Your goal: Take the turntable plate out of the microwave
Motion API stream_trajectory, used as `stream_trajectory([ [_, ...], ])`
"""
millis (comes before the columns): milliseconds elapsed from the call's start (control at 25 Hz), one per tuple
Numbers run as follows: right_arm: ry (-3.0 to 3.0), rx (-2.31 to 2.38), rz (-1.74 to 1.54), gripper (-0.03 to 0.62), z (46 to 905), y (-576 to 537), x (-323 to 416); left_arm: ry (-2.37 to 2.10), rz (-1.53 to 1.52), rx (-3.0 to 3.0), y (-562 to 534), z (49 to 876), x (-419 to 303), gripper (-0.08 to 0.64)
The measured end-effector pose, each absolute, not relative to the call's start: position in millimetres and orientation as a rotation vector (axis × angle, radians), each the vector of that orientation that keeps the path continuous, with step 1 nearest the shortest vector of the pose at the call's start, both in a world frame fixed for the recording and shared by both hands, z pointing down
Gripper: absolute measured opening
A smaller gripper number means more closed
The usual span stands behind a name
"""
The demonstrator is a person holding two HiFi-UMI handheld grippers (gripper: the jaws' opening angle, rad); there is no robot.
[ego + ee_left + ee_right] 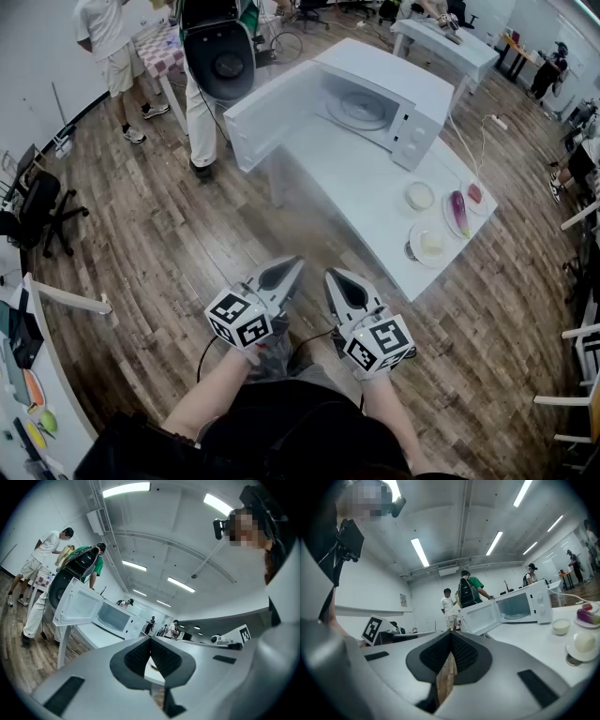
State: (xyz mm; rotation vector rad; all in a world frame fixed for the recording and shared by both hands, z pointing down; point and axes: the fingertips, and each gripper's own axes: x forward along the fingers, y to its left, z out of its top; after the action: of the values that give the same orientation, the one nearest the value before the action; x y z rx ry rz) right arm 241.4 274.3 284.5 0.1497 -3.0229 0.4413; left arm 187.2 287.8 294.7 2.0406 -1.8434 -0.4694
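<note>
**Both grippers closed and empty, plate in the microwave, approach not begun**

- Left gripper (293, 264): jaws pressed together, nothing between them. Right gripper (334, 277): same, pads meeting, only floor visible past them. Both are held low near the person's body, well apart from the table (375, 202).
- Microwave (380, 98) stands at the far end of the white table, with its door (272, 117) swung fully open to the left side of the head view. The cavity is unobstructed.
- Turntable plate (361, 110) lies flat on the cavity floor, roughly centred. It looks like pale glass, though at this range I can't confirm the material or see whether it sits on a roller ring.
- Near end of the table: small bowl (419, 195), a dish with an aubergine (458, 211), and another dish (429, 244). They are beside the approach path, not across it.

Handling judgement:
- Treat it as rigid, fairly heavy for its thickness, smooth and brittle. It will chip or shatter if knocked on the cavity lip or dropped.
- The only real purchase is the rim. Open one gripper, slide a jaw under the near edge, and pinch top and bottom.
- A single edge pinch on a wide flat disc will want to droop and slip, so tip the near edge up a little first, then support the opposite side with the second gripper.
- Lift clear of the hub before pulling outward, and keep it level through the opening.
- Watch the door on the left when bringing the left gripper in.
</note>
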Motion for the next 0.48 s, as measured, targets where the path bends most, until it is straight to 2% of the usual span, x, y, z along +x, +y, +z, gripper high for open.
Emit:
stream_trajectory([
  [480,-2.995,0.248,0.403,0.02,301,233,224,-1.756,-0.496,2.069,235,315,168,0.012],
])
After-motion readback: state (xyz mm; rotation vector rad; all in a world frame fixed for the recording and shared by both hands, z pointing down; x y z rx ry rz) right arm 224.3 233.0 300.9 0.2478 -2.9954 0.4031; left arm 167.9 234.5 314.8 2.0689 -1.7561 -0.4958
